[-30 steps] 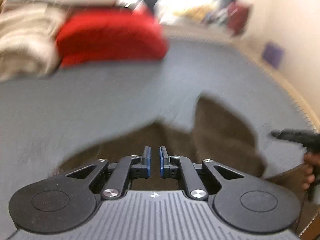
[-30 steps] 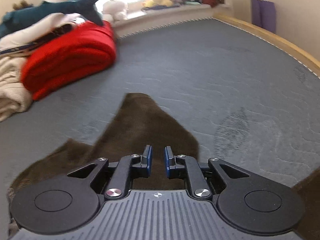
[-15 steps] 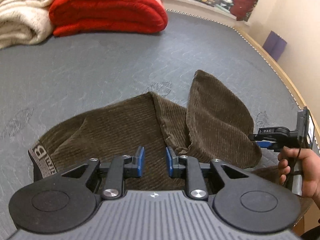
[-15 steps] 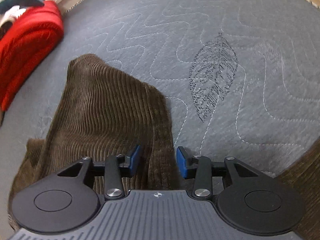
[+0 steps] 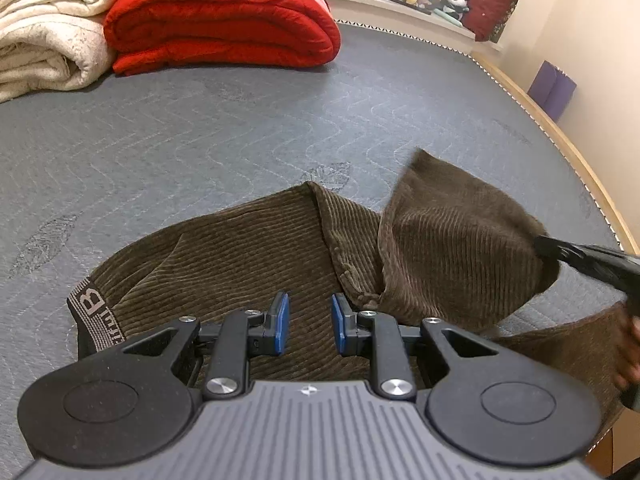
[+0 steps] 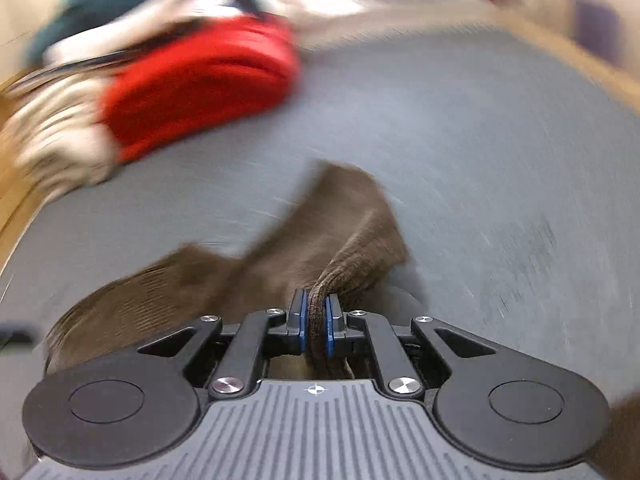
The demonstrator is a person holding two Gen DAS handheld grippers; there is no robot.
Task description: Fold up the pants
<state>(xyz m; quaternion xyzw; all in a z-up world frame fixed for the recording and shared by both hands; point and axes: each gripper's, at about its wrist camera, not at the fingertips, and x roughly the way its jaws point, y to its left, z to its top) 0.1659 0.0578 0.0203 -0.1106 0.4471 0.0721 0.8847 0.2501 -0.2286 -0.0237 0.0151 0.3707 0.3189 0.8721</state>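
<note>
On the grey mattress [image 5: 240,128], folding has barely begun: right gripper [image 6: 315,326] pinches the pants [image 5: 248,256]; left gripper [image 5: 307,322], fingers apart, holds nothing.

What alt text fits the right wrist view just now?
The right tool is shut on a bunched fold of the brown pants, lifting it over the grey mattress. Behind, blurred by motion, lie a red blanket and a cream blanket.
</note>
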